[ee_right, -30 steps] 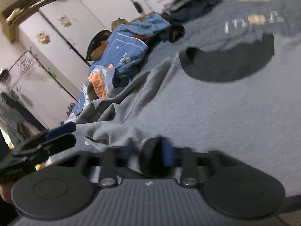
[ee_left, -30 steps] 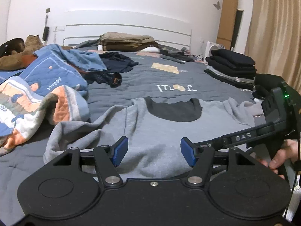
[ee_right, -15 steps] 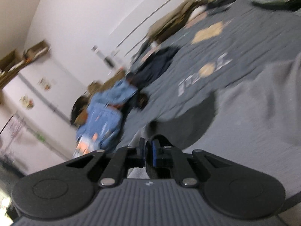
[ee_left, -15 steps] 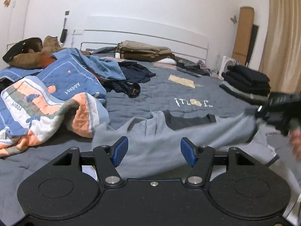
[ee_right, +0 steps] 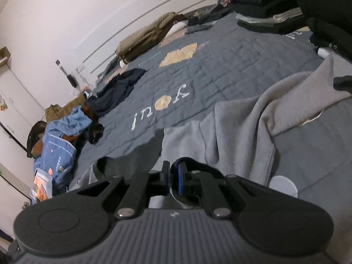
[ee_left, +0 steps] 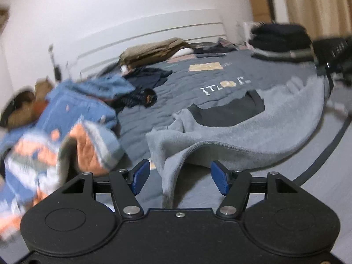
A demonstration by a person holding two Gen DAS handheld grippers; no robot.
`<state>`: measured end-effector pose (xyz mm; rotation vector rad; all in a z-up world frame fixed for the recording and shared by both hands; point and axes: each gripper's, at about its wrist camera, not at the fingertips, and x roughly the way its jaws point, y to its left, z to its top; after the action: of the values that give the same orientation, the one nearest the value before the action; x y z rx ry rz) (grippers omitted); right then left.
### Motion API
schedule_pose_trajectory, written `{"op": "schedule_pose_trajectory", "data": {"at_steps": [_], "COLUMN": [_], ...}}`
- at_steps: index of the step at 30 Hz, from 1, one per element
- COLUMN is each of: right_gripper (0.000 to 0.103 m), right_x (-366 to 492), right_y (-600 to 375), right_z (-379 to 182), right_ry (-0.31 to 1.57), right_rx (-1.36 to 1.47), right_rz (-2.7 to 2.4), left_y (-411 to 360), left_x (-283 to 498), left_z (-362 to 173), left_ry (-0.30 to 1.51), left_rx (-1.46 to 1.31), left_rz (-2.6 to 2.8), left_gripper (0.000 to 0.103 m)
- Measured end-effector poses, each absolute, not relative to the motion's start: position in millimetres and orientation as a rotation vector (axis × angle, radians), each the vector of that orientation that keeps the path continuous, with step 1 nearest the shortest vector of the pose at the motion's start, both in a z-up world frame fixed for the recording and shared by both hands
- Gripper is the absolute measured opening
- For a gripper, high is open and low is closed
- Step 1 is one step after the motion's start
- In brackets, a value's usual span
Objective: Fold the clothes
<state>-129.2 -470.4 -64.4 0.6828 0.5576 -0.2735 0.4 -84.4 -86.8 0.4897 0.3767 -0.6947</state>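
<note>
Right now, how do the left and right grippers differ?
The left gripper is open, blue pads wide apart, holding nothing; a sweatshirt fold hangs between them. The right gripper is shut, pads nearly touching, seemingly pinching the sweatshirt's dark collar. Both have black bodies and blue pads.

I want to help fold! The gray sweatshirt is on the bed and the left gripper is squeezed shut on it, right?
Not quite. The gray sweatshirt is on the bed, but the left gripper is open, as the left wrist view shows.
</note>
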Motion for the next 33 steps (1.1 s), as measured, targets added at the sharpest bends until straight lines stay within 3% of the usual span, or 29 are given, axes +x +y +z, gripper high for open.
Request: {"op": "schedule_pose_trajectory", "data": {"at_steps": [6, 9, 11, 13, 17, 28, 30, 32, 33], "right_gripper": [0.007, 0.007, 0.007, 0.007, 0.007, 0.009, 0.011, 0.016, 0.019], "right_x": [-123.9, -125.2, -126.1, -129.4, -136.9, -118.3, -117.9, -118.7, -119.1], "right_y": [-464.3, -464.3, -465.8, -468.7, -475.5, -466.0, -463.9, -462.1, -461.2], "right_z": [-77.1, -80.2, -81.8, -81.8, -79.7, -91.2, -86.5, -80.5, -77.5], "right_ry": [0.596, 0.609, 0.612, 0.598, 0.557, 0.709, 0.72, 0.709, 0.704], "right_rx": [0.659, 0.656, 0.651, 0.649, 0.654, 0.529, 0.508, 0.497, 0.492], "right_rz": [-0.275, -0.285, -0.294, -0.319, -0.37, -0.366, -0.347, -0.333, -0.326], "left_y": [-113.2, -123.4, -126.4, -124.7, -105.4, -66.3, -66.5, -65.6, -65.4], "left_x": [-1.4, -0.7, 2.2, 8.1, 18.2, 17.2, 14.7, 12.3, 10.9], "left_z": [-106.6, -117.5, -122.5, -122.4, -107.4, -105.1, -101.4, -99.3, -98.4], "left_ry": [0.304, 0.276, 0.278, 0.306, 0.323, 0.5, 0.472, 0.449, 0.434], "left_rx": [0.66, 0.746, 0.773, 0.764, 0.744, 0.783, 0.764, 0.738, 0.733], "left_rz": [-0.694, -0.682, -0.672, -0.668, -0.645, -0.715, -0.71, -0.724, -0.73], "left_gripper": [0.055, 0.044, 0.023, 0.011, 0.007, 0.008, 0.019, 0.048, 0.052]}}
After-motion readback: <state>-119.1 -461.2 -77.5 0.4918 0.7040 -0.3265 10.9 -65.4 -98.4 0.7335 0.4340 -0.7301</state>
